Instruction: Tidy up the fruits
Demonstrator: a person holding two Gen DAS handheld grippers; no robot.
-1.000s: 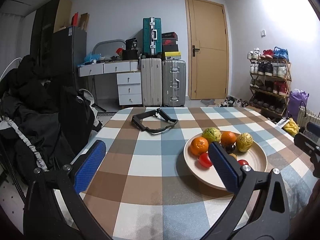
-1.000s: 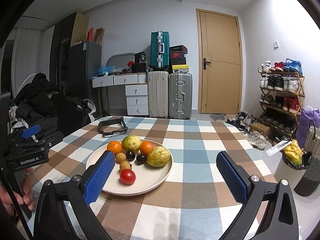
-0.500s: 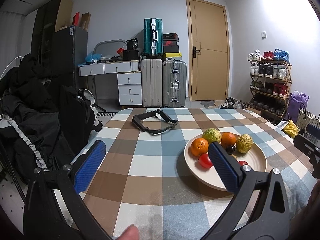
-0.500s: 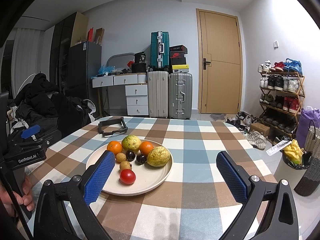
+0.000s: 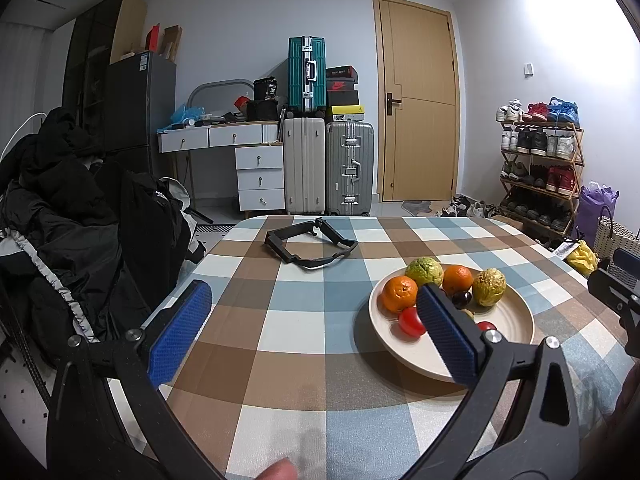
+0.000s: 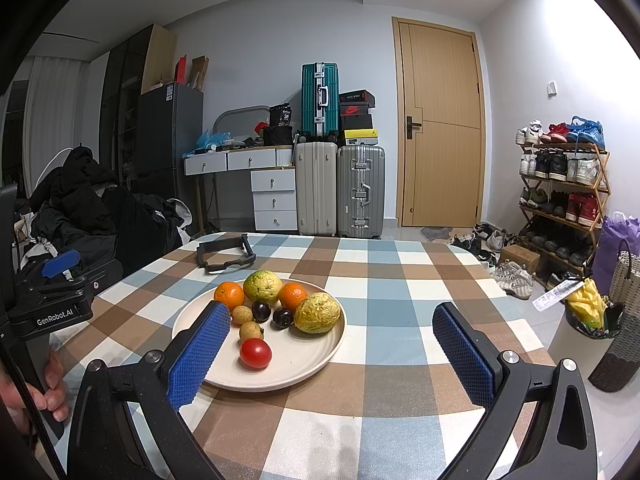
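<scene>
Here, all the fruit is sitting together on one plate, with both tongs hanging empty.

Going left to right: the left tongs are hovering with fingers wide apart over the checked table; the cream plate is holding two oranges, two green-yellow fruits, dark plums, small brown ones and a tomato; the right tongs are gaping open just beside it. That is fitting either fruit already gathered or fruit waiting to be sorted out.

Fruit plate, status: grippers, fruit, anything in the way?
Both hand-held grippers, left and right, open, empty. Fruit all on plate, untouched. Black frame beyond plate, clear of it.
</scene>
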